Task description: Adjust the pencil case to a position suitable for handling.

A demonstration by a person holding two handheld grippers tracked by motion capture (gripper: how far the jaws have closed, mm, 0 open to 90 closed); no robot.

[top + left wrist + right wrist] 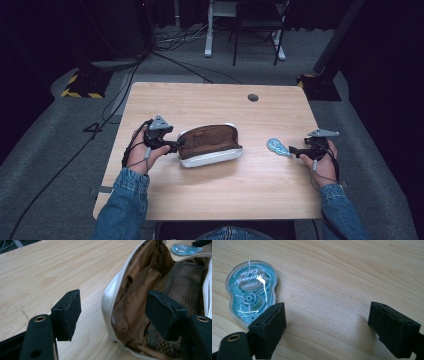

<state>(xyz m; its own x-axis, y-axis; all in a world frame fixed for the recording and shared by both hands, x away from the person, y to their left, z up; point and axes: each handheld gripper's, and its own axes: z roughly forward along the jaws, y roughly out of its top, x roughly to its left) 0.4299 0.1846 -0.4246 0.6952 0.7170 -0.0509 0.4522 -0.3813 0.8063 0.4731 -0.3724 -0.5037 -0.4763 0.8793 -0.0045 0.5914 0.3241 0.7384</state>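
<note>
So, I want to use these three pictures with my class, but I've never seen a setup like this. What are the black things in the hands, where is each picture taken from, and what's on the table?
A person sits at a wooden table with a hand-held two-jaw gripper in each hand. One picture looks down from above; the other two come from cameras riding on each gripper. The left gripper is open at the end of an unzipped white pouch with a brown lining; one jaw is outside it, the other over its opening. The right gripper is open beside a blue correction tape dispenser lying flat. Neither is gripping anything.
</note>
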